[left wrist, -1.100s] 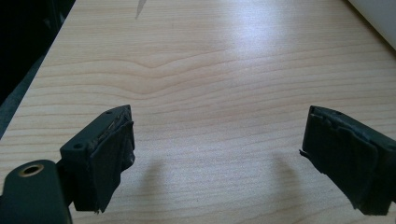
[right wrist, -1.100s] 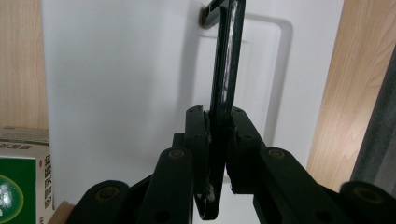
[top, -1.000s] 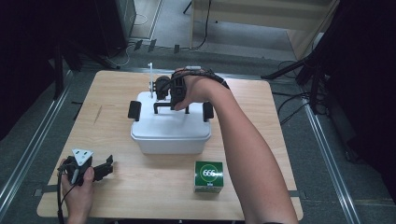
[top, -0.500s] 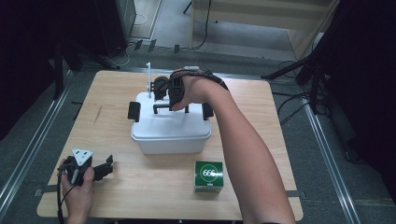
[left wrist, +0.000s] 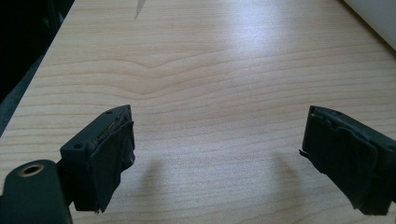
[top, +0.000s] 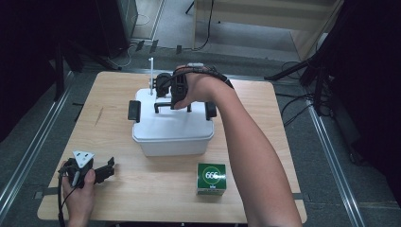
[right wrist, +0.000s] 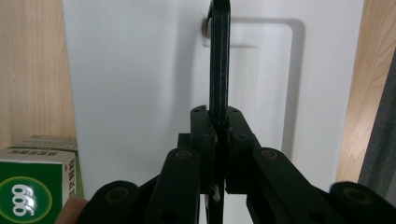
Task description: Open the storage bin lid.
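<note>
So far only the grasp is done: the left hand-held gripper [top: 108,169] idles at the near counter [top: 156,189] edge, jaws apart and empty, while farther off the right hand-held gripper [right wrist: 218,135] pinches the black handle [right wrist: 219,65] of the white box [top: 172,132] mid-counter — lifting remains, I judge.

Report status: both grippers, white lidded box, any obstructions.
Right gripper shut on black handle of white plastic box. Left gripper open, over bare wooden table. Green carton stands apart, nothing blocking.

left gripper [top: 106,171]: black jaws, grey three-cornered plate, black cable | right gripper [top: 171,94]: black, wrist strap
</note>
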Action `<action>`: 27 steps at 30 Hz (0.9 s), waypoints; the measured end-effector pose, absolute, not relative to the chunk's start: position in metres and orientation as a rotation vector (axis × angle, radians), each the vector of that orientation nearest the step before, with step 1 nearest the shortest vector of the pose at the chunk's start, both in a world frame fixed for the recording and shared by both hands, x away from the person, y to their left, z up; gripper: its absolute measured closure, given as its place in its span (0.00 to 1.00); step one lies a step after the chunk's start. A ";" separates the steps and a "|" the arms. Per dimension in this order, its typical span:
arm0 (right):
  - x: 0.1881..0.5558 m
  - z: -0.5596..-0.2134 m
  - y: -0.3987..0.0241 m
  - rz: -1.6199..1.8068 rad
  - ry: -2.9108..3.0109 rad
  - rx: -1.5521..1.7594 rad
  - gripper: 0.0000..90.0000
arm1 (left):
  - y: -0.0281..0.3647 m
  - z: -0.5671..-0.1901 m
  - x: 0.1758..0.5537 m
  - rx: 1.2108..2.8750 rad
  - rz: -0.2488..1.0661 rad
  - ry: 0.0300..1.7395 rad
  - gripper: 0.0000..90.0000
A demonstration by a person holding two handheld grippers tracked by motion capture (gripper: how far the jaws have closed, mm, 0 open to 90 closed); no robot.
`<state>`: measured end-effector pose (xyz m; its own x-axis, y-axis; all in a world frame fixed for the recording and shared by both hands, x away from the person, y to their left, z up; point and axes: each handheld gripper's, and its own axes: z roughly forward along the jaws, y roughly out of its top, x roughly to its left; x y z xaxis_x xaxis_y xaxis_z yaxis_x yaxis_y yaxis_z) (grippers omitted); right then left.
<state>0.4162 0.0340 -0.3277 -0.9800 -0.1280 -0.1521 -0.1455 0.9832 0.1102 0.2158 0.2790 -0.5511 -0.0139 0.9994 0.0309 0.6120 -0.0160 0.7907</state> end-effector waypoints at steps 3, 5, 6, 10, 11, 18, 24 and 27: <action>0.415 -0.325 0.032 0.184 2.982 -0.198 0.94 | 0.279 -0.551 0.216 1.687 0.859 1.683 0.11; 0.416 -0.322 0.031 0.187 2.975 -0.206 0.94 | 0.279 -0.551 0.216 1.689 0.859 1.684 0.11; 0.415 -0.319 0.030 0.162 2.972 -0.199 0.94 | 0.279 -0.551 0.216 1.689 0.860 1.684 0.11; 0.415 -0.311 0.025 0.180 2.962 -0.193 0.94 | 0.279 -0.551 0.216 1.689 0.860 1.685 0.11; 0.415 -0.309 0.023 0.186 2.962 -0.187 0.94 | 0.279 -0.551 0.216 1.690 0.861 1.684 0.11; 0.415 -0.301 0.009 0.192 2.955 -0.171 0.94 | 0.278 -0.551 0.216 1.688 0.866 1.684 0.11; 0.415 -0.296 -0.010 0.192 2.954 -0.133 0.94 | 0.278 -0.551 0.216 1.688 0.867 1.685 0.11; 0.414 -0.293 -0.018 0.191 2.953 -0.118 0.94 | 0.278 -0.551 0.216 1.688 0.868 1.685 0.11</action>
